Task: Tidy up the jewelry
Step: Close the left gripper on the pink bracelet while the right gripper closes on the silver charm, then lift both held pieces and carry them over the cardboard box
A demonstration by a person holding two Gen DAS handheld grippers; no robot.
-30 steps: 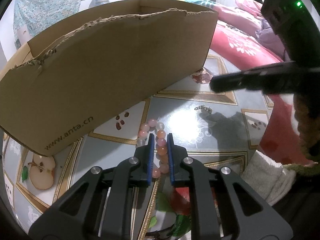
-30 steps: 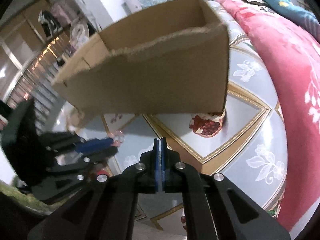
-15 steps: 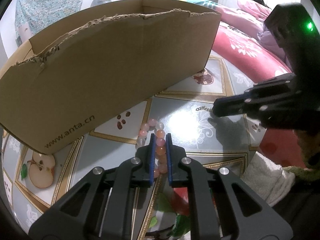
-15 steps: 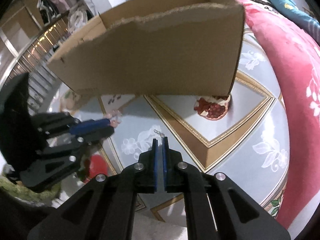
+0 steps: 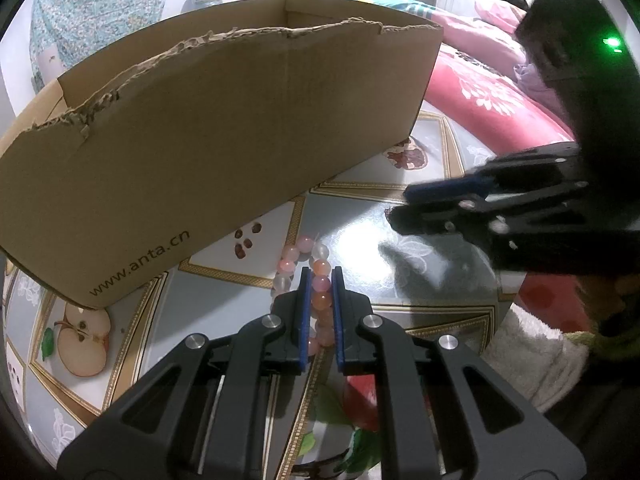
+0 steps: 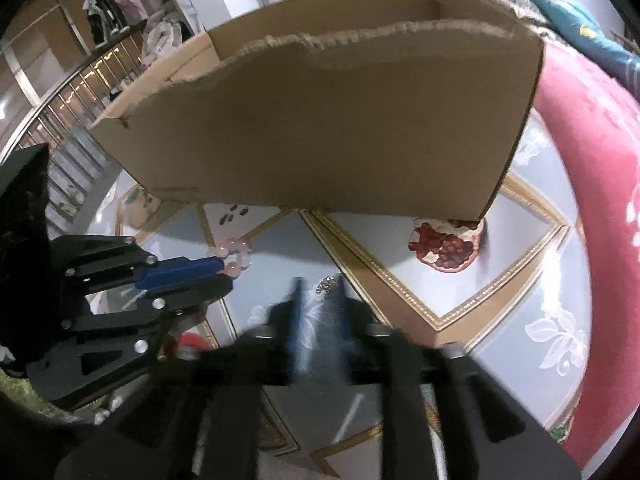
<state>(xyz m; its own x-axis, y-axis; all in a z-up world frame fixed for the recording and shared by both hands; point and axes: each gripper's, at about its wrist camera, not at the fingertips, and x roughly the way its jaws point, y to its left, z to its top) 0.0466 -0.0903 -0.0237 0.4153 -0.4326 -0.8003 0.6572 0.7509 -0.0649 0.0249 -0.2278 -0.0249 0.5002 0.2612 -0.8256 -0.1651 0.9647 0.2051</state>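
Observation:
A bracelet of pink and orange beads [image 5: 318, 268] lies on the patterned table [image 5: 404, 248], and my left gripper [image 5: 320, 276] is shut on one side of its loop. The right wrist view shows this same gripper [image 6: 224, 276] at the left, with the bracelet [image 6: 238, 254] at its tips. A small silver chain [image 6: 328, 284] lies just ahead of my right gripper [image 6: 318, 284]. That gripper's blurred jaws are opening, with nothing pressed between them. From the left wrist, the right gripper [image 5: 400, 210] comes in from the right and hides most of the chain. A cardboard box [image 5: 224, 140] stands behind.
The box [image 6: 340, 120] has a torn top edge and takes up the far side of the table. A pink quilt [image 5: 492, 96] lies on a bed beyond the table's right edge. A white towel [image 5: 536, 352] sits at the near right.
My right gripper has come down toward the silver chain, and its jaws have gone from shut to parted. The left gripper has kept still on the beads.

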